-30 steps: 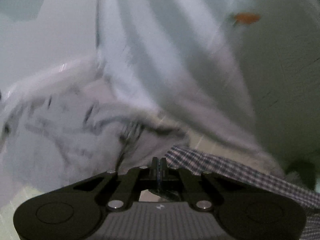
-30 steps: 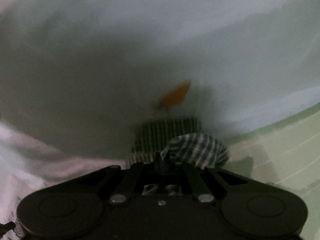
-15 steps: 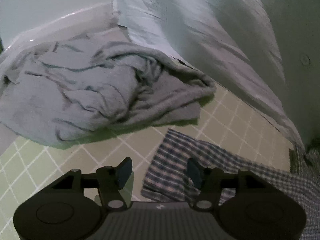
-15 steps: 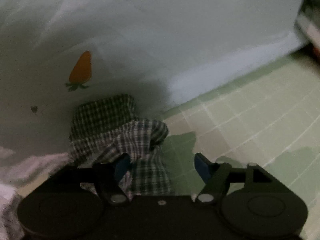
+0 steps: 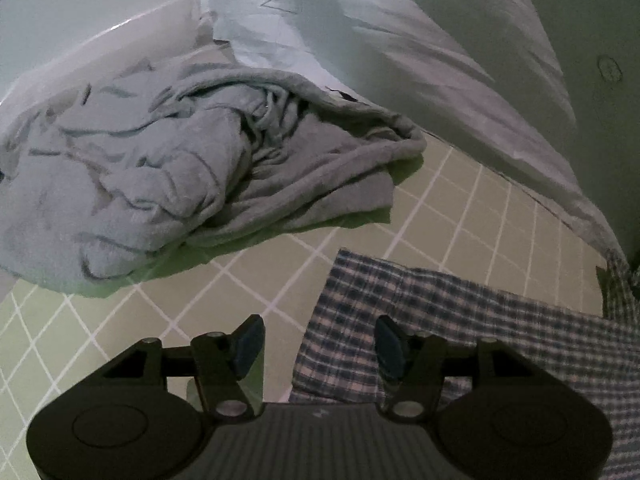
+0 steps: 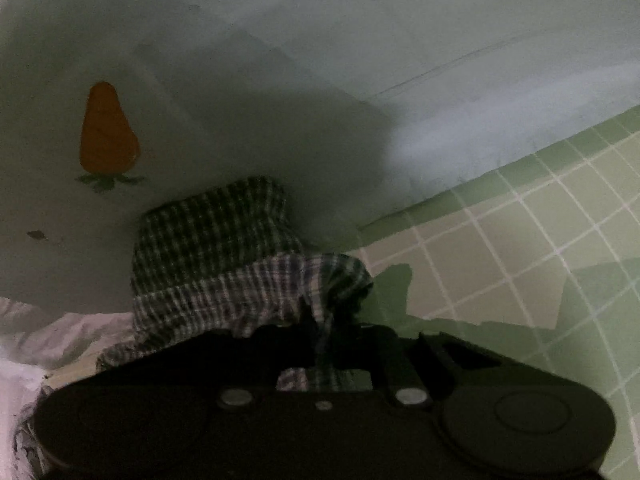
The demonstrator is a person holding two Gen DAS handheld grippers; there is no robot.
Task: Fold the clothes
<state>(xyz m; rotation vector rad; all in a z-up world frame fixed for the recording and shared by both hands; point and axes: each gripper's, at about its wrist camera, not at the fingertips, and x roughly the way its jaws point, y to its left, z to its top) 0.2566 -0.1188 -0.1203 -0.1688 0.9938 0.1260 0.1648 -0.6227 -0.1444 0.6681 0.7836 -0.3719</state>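
A blue-and-white plaid garment (image 5: pixel 460 328) lies on the green checked cloth, spreading to the right. My left gripper (image 5: pixel 316 344) is open and empty, its fingers straddling the plaid garment's left edge. In the right wrist view the plaid garment (image 6: pixel 240 264) is bunched in front of my right gripper (image 6: pixel 320 340), whose fingers appear closed on a fold of it, though the view is dark. A crumpled grey garment (image 5: pixel 172 168) lies beyond the left gripper, to the left.
A pale sheet with an orange carrot print (image 6: pixel 108 132) hangs over the back of both views (image 5: pixel 400 40). The green checked tablecloth (image 6: pixel 540 248) stretches to the right. White fabric (image 6: pixel 24 340) lies at the lower left in the right wrist view.
My left gripper opened, released the plaid garment and stays open over its edge. My right gripper opened half a second ago and has now shut again on a plaid fold.
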